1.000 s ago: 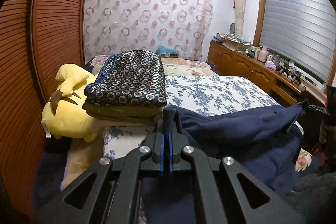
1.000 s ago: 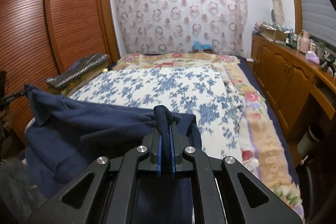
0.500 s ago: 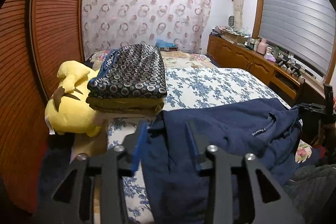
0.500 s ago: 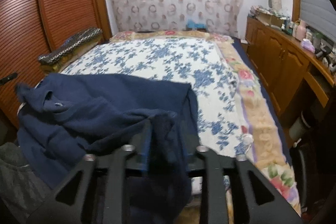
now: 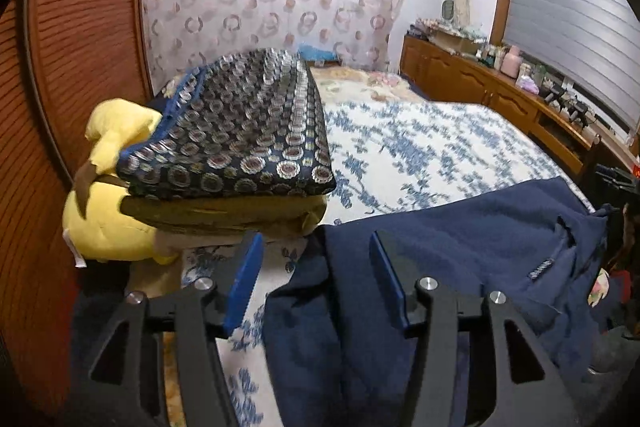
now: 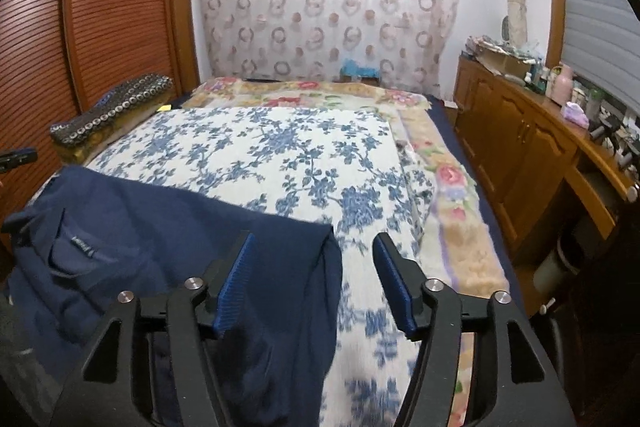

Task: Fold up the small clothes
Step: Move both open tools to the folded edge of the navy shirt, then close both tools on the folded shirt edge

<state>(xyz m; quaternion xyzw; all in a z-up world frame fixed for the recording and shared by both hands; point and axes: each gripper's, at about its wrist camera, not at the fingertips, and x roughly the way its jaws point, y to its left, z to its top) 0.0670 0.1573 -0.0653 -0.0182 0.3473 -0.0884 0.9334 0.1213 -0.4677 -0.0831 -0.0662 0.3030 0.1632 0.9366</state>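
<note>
My tools spread over a navy garment on the bed

The navy garment (image 5: 460, 247) lies crosswise between my left tool (image 5: 316, 281) and right tool (image 6: 314, 281), both gaping apart, gripping nothing.

Navy garment (image 6: 168, 239) on blue-flowered white bedspread (image 6: 280, 155) — yellow plush toy (image 5: 108, 211) beside.

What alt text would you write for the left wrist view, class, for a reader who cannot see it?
The left gripper, jaws open, hovers over a navy garment lying on a blue-flowered bedspread. Beyond it, left, folded patterned blankets sit beside a yellow plush toy.
</note>
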